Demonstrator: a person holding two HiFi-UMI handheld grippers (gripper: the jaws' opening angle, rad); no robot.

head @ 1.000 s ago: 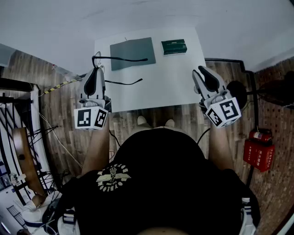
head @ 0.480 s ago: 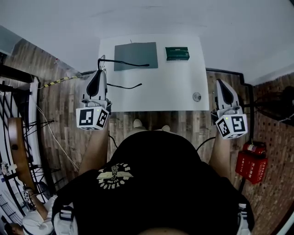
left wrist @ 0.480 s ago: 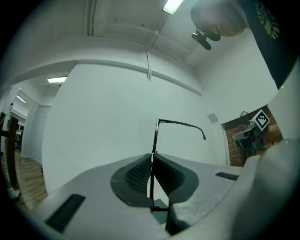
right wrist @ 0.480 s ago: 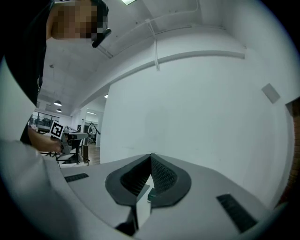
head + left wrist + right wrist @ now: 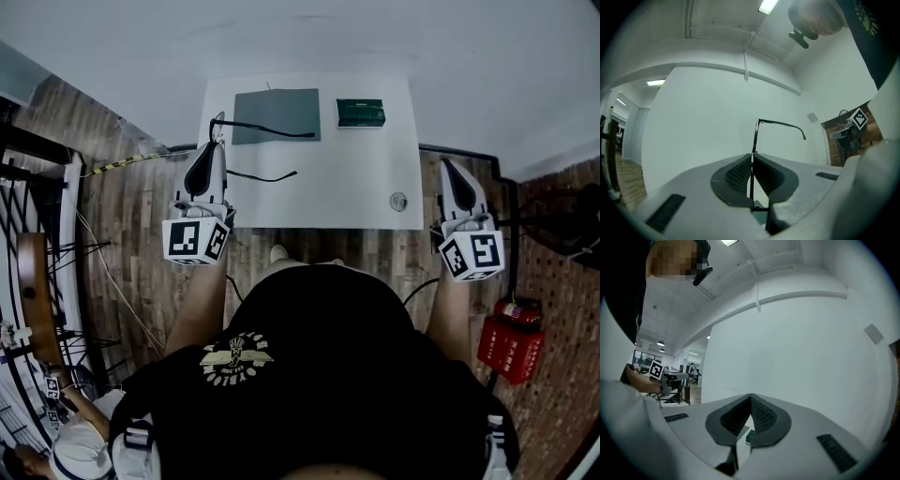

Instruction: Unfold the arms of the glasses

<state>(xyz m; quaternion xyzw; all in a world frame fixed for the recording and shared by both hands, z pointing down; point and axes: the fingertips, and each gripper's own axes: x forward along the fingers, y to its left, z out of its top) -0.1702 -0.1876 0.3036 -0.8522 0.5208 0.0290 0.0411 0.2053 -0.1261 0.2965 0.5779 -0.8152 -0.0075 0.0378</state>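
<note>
At the white table's (image 5: 356,178) left edge, the glasses (image 5: 272,130) are clamped by the frame in the left gripper (image 5: 214,145), both arms spread over the tabletop. The right gripper (image 5: 446,169), clenched on nothing, hangs just beyond the right edge. A grey mat (image 5: 277,115) and a green box (image 5: 361,112) lie at the far side.

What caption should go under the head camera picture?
Left hand-held gripper pinches the glasses, arms spread over the white table; right hand-held gripper shut and empty.

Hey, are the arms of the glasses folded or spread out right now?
Spread: in the head view both arms of the glasses stick out sideways over the table, with the left gripper shut on the frame.
</note>
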